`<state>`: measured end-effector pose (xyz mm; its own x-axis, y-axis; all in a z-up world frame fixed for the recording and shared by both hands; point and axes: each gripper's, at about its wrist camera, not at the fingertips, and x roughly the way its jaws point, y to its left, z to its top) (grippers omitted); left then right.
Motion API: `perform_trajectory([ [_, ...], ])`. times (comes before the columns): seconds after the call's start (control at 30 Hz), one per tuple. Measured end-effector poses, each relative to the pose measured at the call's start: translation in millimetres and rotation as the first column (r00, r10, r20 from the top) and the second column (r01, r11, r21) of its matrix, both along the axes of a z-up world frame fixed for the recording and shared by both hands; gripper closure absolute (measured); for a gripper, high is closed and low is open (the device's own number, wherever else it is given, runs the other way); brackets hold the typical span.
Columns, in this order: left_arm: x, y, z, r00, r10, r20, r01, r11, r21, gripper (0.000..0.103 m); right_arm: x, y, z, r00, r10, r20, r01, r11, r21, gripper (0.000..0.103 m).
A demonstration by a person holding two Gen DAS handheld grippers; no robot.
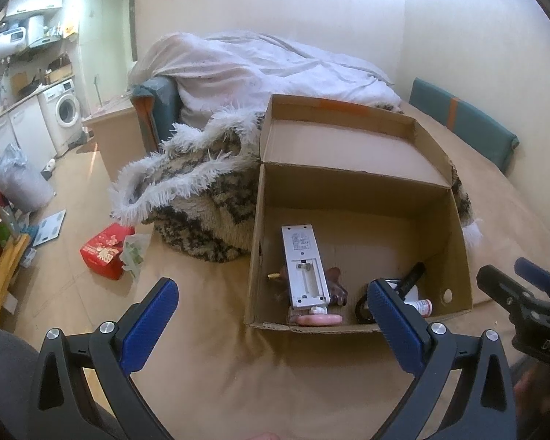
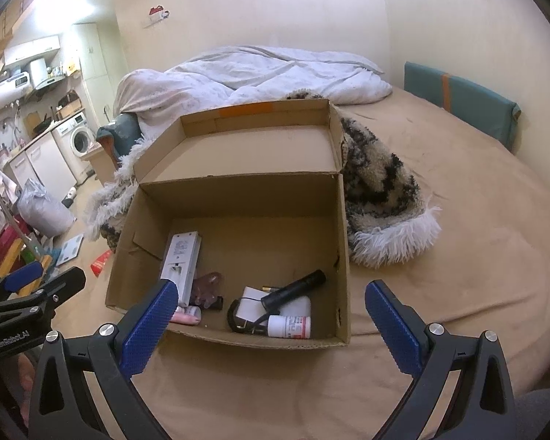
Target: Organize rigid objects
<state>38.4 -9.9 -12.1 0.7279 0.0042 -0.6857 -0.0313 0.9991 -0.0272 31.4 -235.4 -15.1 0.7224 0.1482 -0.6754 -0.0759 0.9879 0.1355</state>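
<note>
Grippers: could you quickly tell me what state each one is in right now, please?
Left gripper: open, holding nothing, in front of the cardboard box.
Right gripper: open, holding nothing, also facing the box.

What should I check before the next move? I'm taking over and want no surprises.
1. Left gripper empty, jaws open: ok.
2. Right gripper empty, jaws open: ok.
3. Cardboard box lid open, access clear: ok.
4. Remote control, black flashlight and white bottle already inside the box: ok.
5. More rigid objects left on the bed to collect: cannot tell.
</note>
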Motion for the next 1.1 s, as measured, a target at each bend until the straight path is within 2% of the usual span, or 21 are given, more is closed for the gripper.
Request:
perform_trajectory([
  [1.1, -1.7, 1.4, 2.9, 1.000, 0.004, 0.007, -0.004, 1.000, -0.005, 0.000, -1.2, -0.8, 3.1, 1.000, 0.000, 0.022, 0.000, 1.000, 0.007, 0.000],
])
